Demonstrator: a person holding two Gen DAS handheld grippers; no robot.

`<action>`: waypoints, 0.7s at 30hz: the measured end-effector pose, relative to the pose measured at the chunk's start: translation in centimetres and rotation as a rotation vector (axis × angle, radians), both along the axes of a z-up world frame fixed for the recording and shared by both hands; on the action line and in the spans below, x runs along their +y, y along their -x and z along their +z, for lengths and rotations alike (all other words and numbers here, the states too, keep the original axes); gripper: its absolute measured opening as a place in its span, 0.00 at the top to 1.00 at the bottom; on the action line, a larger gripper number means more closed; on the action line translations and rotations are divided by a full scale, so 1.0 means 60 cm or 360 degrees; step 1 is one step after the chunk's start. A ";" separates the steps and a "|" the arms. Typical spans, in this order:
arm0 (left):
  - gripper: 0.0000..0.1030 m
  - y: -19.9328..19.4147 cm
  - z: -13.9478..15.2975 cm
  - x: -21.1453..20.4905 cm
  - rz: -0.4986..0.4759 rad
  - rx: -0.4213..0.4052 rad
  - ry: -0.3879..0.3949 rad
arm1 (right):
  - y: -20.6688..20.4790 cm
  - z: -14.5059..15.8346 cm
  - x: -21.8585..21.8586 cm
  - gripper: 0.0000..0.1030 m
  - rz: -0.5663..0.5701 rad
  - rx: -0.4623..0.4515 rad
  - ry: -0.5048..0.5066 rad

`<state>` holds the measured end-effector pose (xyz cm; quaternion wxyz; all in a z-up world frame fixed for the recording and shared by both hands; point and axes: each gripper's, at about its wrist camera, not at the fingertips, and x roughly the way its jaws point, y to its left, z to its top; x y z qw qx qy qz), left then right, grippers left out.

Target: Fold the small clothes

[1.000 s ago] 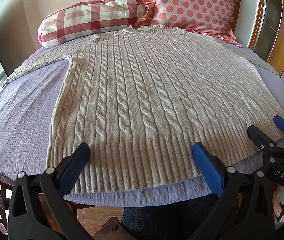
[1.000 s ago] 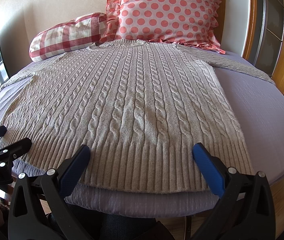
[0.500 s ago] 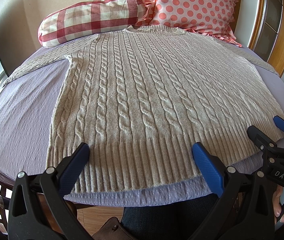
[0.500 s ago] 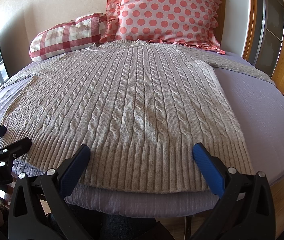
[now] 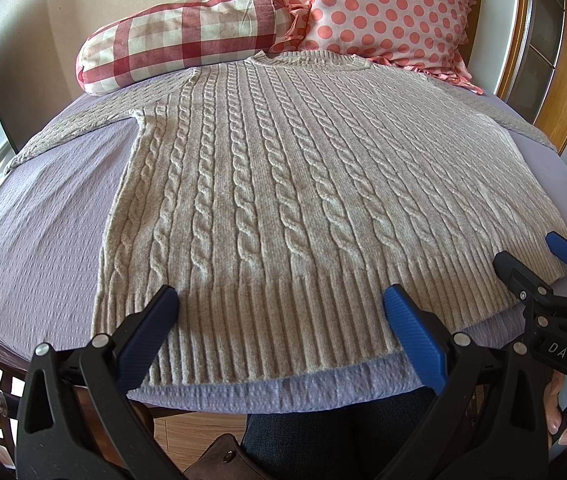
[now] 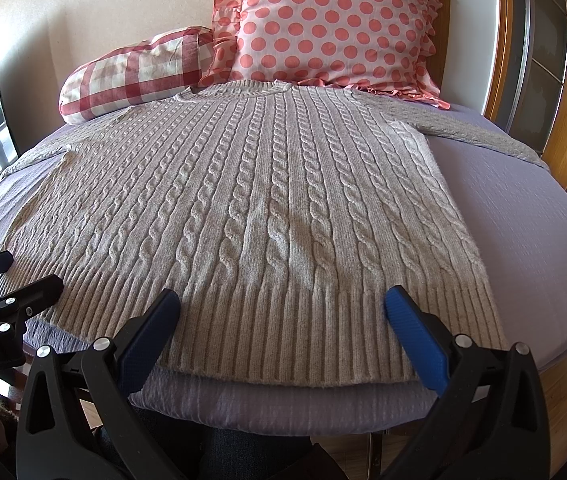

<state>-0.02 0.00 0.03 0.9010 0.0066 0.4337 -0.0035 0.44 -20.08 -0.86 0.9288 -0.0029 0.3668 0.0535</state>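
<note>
Grey cable-knit wool fills the left wrist view: the sweater [image 5: 283, 184] lies flat and face up on the lilac bed [image 5: 39, 216], ribbed hem along the near edge, collar touching the pillows at the far edge. The left gripper [image 5: 279, 320] hovers over the hem's left part, jaws wide apart, holding nothing.

In the right wrist view the right gripper [image 6: 281, 320] hangs over the hem [image 6: 283, 336] towards the near right corner, equally spread and empty. The sleeves trail towards the side edges. The likely risk is a pinch that catches only the top knit layer, or the sheet beneath, so the fold drags crooked.
</note>
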 end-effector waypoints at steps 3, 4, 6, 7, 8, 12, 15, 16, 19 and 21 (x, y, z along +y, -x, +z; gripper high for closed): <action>0.02 0.000 0.000 0.000 0.0000 0.0000 0.0000 | 0.000 0.000 0.000 0.01 0.0000 0.0000 0.0000; 0.02 0.000 0.000 0.000 0.0000 0.0001 0.0000 | 0.000 0.000 0.000 0.01 0.0000 0.0000 0.0000; 0.02 0.000 0.000 0.000 0.0000 0.0000 0.0000 | 0.000 0.000 0.000 0.01 0.0000 0.0000 0.0000; 0.02 0.000 0.000 0.000 0.0000 0.0000 0.0000 | 0.000 0.000 0.000 0.01 0.0000 0.0000 0.0000; 0.02 0.000 0.000 0.000 0.0000 0.0000 0.0000 | 0.000 0.000 0.000 0.01 0.0000 0.0000 0.0000; 0.02 0.000 0.000 0.000 0.0000 0.0000 0.0000 | 0.000 0.000 0.000 0.01 0.0000 0.0000 0.0000; 0.02 0.000 0.000 0.000 0.0000 0.0000 0.0000 | -0.001 0.000 0.000 0.01 0.0000 0.0001 0.0001; 0.02 0.000 0.000 0.000 0.0000 0.0000 0.0000 | -0.001 0.000 0.000 0.01 0.0000 0.0000 0.0001; 0.02 0.000 0.000 0.000 0.0000 -0.0001 0.0000 | 0.000 -0.001 0.002 0.01 -0.0001 0.0000 0.0001; 0.02 0.000 0.000 0.000 0.0000 0.0000 0.0000 | 0.000 -0.002 0.004 0.01 -0.0001 -0.0001 0.0001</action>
